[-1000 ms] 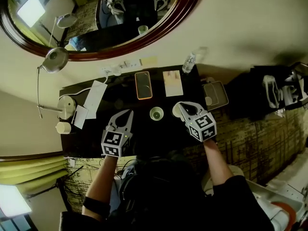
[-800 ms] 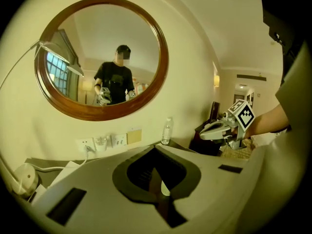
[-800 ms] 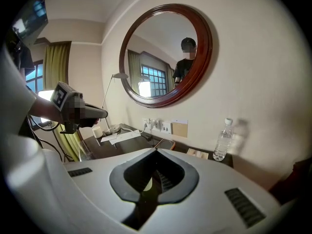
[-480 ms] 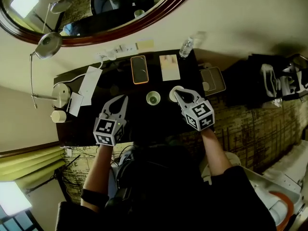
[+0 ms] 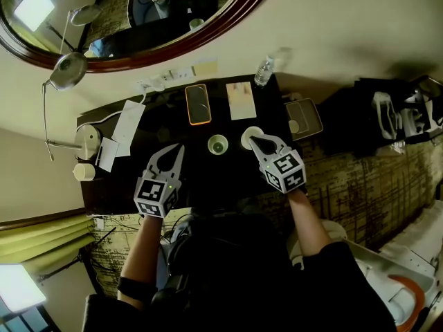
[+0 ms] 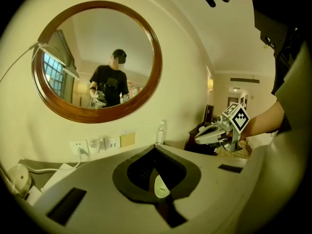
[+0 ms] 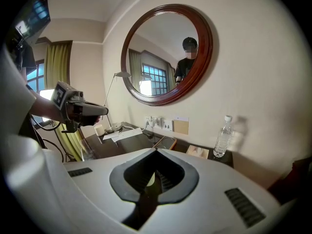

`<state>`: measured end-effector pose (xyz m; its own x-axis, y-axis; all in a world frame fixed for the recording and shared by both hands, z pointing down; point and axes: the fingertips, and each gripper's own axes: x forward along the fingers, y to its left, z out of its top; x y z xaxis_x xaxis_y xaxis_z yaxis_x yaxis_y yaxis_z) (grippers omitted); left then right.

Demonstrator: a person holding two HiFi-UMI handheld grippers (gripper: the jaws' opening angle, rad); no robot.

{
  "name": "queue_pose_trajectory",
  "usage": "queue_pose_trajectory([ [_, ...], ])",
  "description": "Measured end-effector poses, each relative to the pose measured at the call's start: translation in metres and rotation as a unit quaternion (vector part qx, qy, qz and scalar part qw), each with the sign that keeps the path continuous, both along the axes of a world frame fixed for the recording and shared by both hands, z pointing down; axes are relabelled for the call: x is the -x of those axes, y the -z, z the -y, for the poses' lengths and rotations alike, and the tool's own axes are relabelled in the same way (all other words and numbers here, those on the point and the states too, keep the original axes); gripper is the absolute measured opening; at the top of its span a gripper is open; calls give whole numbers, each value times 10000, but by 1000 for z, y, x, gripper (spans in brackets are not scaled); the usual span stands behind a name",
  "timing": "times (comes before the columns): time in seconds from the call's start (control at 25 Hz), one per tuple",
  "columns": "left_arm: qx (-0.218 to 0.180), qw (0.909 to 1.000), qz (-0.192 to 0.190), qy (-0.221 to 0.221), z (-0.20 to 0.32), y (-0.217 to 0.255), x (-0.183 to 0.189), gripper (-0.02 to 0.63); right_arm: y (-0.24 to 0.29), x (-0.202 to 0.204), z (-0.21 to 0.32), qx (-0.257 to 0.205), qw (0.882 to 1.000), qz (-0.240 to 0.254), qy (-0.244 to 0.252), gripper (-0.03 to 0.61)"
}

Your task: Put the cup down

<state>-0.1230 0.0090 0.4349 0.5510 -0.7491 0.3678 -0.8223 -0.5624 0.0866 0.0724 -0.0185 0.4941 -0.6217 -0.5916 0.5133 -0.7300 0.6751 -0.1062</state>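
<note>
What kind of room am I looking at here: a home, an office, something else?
Probably a hotel room. A dark writing desk stands against the wall under a large wood-framed mirror, with a bottle of water and a desk lamp on it.

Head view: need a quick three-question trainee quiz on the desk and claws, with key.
1. True or false: the left claw is shut on the small white cup.
2. What lies beyond that cup on the dark desk? A) orange-edged phone B) laptop C) kettle
3. Fill in: in the head view, the clear plastic water bottle stands at the desk's far ___ corner.
Key: 1 false (the claw is shut but empty, and the cup stands on the desk); 2 A; 3 right.
</note>
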Motion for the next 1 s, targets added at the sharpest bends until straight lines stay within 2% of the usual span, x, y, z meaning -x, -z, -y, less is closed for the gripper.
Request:
queue_pose_trajectory([
  [0.12,-12,10000,7,-17,-2,0,-3,2,-4,-4,-3,28,9999,-105,-53,10],
  [0.32,64,9999,-71,-36,-4,-3,-13,2,-18,-17,-4,55,9984,-558,-100,31],
  [0.4,85,9999,-73,-81,-6,-5,-17,2,-22,-18,-8,167,9975,-680,-1,87],
  [0.48,108,9998,-38,-140,-7,-10,-21,3,-31,-19,-11,264,9960,-844,151,171],
  [0.52,134,9998,-44,-136,-6,-9,-23,3,-36,-20,-11,300,9948,-942,224,218],
  [0.6,171,9997,-48,-159,-5,-10,-28,3,-47,-23,-10,371,9925,-1120,332,365],
  [0.68,208,9996,-35,-204,-6,-14,-32,3,-61,-27,-6,474,9902,-1261,354,452],
  [0.8,283,9994,-20,-218,-6,-20,-36,3,-82,-33,4,617,9878,-1411,252,492],
  [1.0,527,9984,35,-191,-4,-28,-45,3,-126,-41,16,1027,9842,-1440,-16,508],
])
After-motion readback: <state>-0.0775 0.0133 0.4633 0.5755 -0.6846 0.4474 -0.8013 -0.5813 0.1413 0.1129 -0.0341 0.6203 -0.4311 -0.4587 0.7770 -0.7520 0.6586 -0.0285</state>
